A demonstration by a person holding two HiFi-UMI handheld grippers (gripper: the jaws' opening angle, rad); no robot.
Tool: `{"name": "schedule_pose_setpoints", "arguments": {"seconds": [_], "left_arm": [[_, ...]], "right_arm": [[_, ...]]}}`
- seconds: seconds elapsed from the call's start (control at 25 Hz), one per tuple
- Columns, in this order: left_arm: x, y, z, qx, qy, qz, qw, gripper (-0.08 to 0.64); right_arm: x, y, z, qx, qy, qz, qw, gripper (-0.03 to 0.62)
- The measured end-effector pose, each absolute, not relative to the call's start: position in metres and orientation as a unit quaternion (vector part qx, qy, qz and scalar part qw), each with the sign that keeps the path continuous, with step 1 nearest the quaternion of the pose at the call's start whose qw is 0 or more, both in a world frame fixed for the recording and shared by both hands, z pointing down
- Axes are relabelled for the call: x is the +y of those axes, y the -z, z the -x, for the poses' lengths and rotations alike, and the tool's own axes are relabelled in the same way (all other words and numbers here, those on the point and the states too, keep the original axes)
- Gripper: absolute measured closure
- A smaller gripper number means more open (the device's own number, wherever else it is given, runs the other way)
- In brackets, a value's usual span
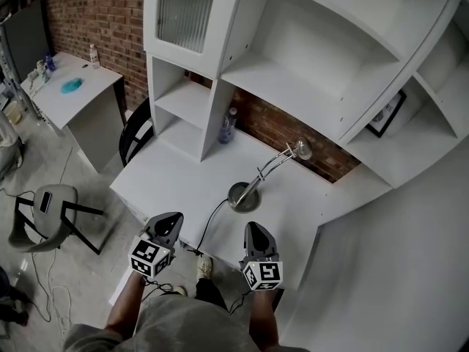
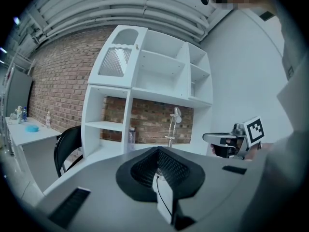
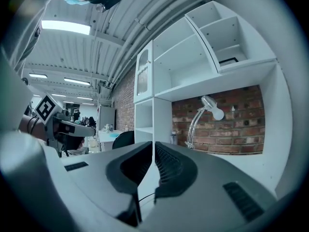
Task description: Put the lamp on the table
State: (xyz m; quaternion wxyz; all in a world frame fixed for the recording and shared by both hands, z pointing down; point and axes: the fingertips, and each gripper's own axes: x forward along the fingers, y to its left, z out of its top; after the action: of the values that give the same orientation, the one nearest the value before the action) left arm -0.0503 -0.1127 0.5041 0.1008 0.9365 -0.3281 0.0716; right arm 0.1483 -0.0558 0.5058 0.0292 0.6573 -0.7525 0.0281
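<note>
One chrome desk lamp [image 1: 258, 178] with a round metal base, a curved stem and a small bell-shaped head stands upright on the white tabletop [image 1: 176, 174], in front of the brick back wall and below the white shelf unit [image 1: 293, 57]. Its thin black cord [image 1: 209, 222] runs from the base to the front edge of the tabletop and drops over it.

Tool state: the left tool [image 1: 167, 229] and the right tool [image 1: 256, 235] are both at the front edge, well apart from the lamp. Each has its jaws clenched together on nothing.

Handling assessment: the base looks weighted, so most of the mass probably sits low. The stem appears stiff but thin, and the polished metal is likely slippery under the pads. The head and its bulb are the fragile parts and should not be gripped. The best hold appears to be the lower stem, just above the base, where the lamp would tilt least.

Risk noted: the trailing cord could snag or drag the base if the lamp is shifted.
</note>
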Motion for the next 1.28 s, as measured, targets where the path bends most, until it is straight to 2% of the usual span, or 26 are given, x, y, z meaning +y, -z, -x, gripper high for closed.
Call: {"name": "schedule_pose_setpoints", "arguments": {"seconds": [1.28], "left_arm": [[-0.092, -0.494, 0.062, -0.326, -0.069, -0.938, 0.092, 0.557]], "right_arm": [[-0.023, -0.509, -0.144, -0.743, -0.040, -0.667, 0.029, 0.569]]}}
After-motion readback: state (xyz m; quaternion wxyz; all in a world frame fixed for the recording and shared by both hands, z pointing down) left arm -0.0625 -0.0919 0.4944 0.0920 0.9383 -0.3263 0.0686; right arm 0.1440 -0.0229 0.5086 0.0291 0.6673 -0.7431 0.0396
